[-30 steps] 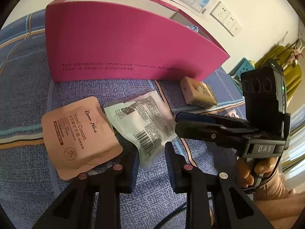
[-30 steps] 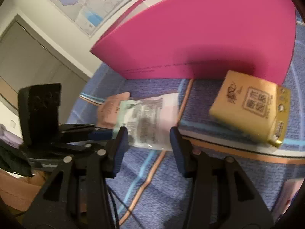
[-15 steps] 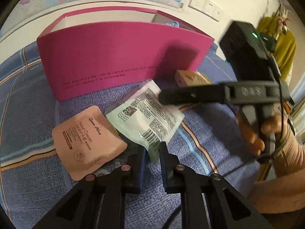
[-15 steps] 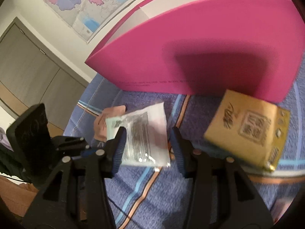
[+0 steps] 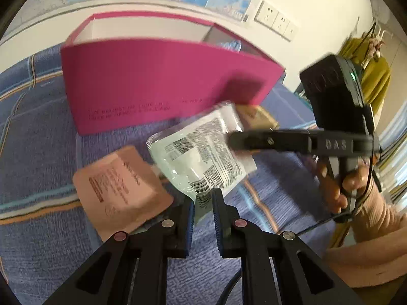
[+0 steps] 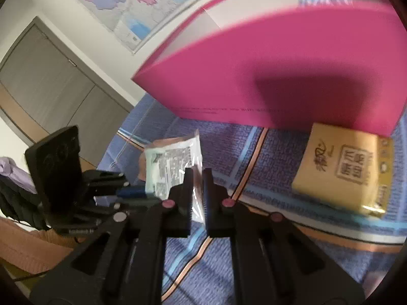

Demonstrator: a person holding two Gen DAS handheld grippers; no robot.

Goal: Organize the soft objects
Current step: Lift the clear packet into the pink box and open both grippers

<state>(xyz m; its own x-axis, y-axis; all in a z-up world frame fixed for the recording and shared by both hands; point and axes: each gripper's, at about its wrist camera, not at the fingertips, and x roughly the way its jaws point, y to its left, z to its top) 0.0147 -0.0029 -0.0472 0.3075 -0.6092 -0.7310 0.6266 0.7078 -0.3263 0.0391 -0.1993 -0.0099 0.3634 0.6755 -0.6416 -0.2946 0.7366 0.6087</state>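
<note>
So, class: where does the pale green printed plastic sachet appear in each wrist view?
Left wrist: pale green printed plastic sachet at centre, above the left gripper.
Right wrist: sachet left of centre, by the right gripper.
Shared landmark: pink cardboard box.

Blue patterned cloth [image 5: 38,132] with orange and pale stripes, pink box [image 5: 157,86] standing on it, peach sachet [image 5: 119,190] and tan packet [image 6: 343,170] lying flat

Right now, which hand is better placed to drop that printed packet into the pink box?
Probably the right. Both tongs pinch the printed packet, but the right tongs grip its edge nearest the pink box, while the left tongs hold the corner farthest from it.
</note>
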